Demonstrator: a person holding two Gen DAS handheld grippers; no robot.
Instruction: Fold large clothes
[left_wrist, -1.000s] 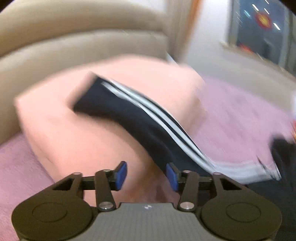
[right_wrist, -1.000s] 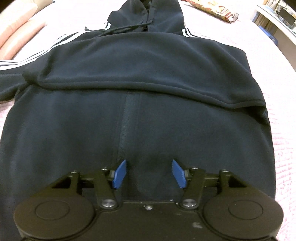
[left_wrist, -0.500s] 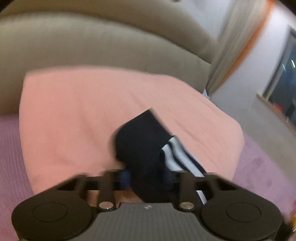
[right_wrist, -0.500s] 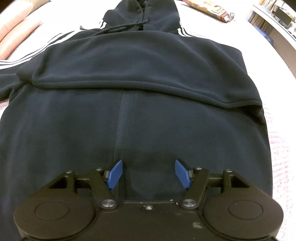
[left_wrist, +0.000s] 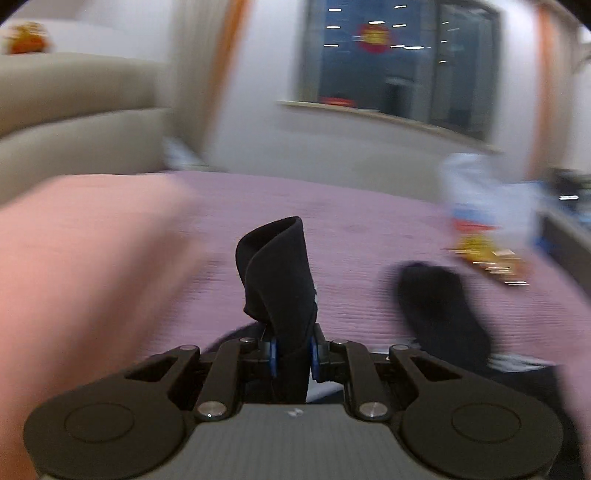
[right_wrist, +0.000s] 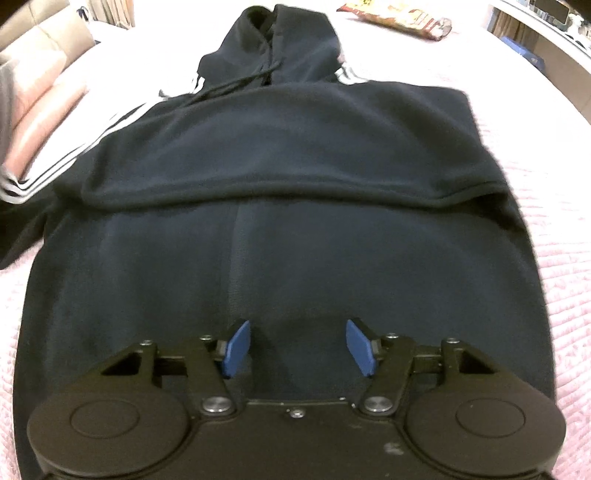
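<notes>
While pinched: sleeve cuff (left_wrist: 279, 280) between left tool (left_wrist: 292, 355)

My right tongs (right_wrist: 297, 349) hang over the hoodie (right_wrist: 288, 206), which lies on the bed (right_wrist: 546, 206), hood farthest from me. Pillows (right_wrist: 44, 107) lie left; a packet (right_wrist: 399, 16) sits behind the hood.
</notes>
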